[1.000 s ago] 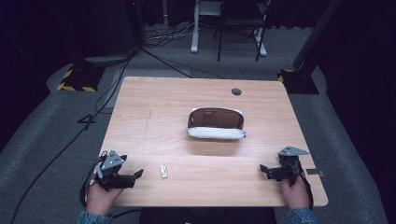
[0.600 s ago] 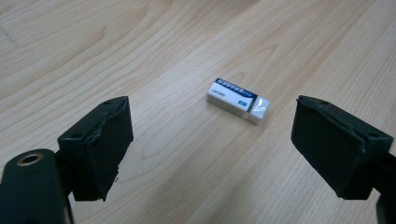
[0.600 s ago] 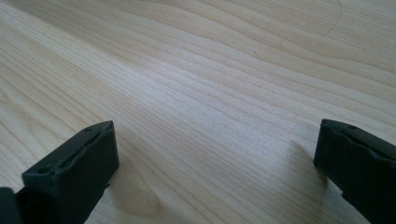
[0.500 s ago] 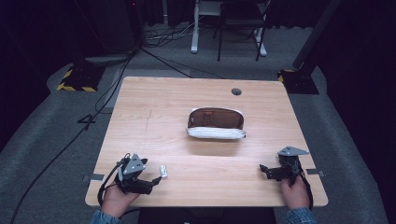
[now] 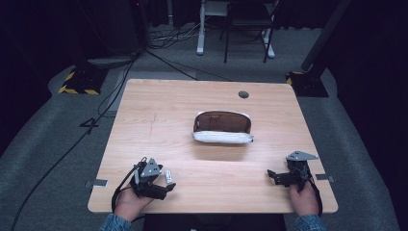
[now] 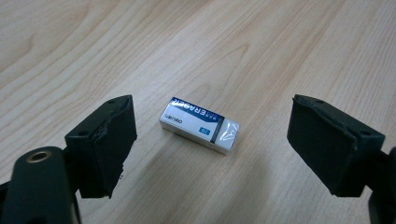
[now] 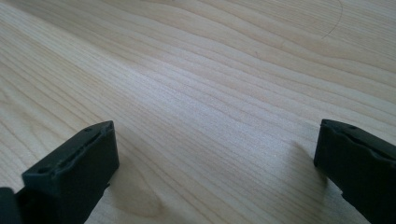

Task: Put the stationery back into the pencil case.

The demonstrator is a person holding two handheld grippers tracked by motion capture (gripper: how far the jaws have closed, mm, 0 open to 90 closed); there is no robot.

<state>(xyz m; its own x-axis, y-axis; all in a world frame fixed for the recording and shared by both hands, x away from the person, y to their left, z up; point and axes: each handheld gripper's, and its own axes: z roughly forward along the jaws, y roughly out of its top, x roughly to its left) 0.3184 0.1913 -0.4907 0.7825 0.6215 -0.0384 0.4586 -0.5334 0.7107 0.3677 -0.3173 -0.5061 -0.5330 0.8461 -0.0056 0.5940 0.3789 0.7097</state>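
A small white eraser [image 6: 200,124] with a blue label lies flat on the wooden table [image 5: 163,134], near the front left edge [image 5: 169,175]. My left gripper [image 6: 210,149] hovers right over it, open, jaws spread wide on either side and not touching it. In the high view the left gripper [image 5: 161,185] sits just left of the eraser. A brown and white pouch [image 5: 222,127] lies at the table's middle. My right gripper [image 5: 273,175] rests open near the front right edge, with bare wood between its jaws [image 7: 215,168].
A round cable hole [image 5: 244,94] sits near the table's far edge. Cables trail over the grey floor at the left, and a chair and stand legs are beyond the table. Yellow-black striped base [image 5: 77,82] stands at the far left.
My left gripper has moved right and forward along the front edge until its jaws straddle the eraser. The right gripper has stayed put.
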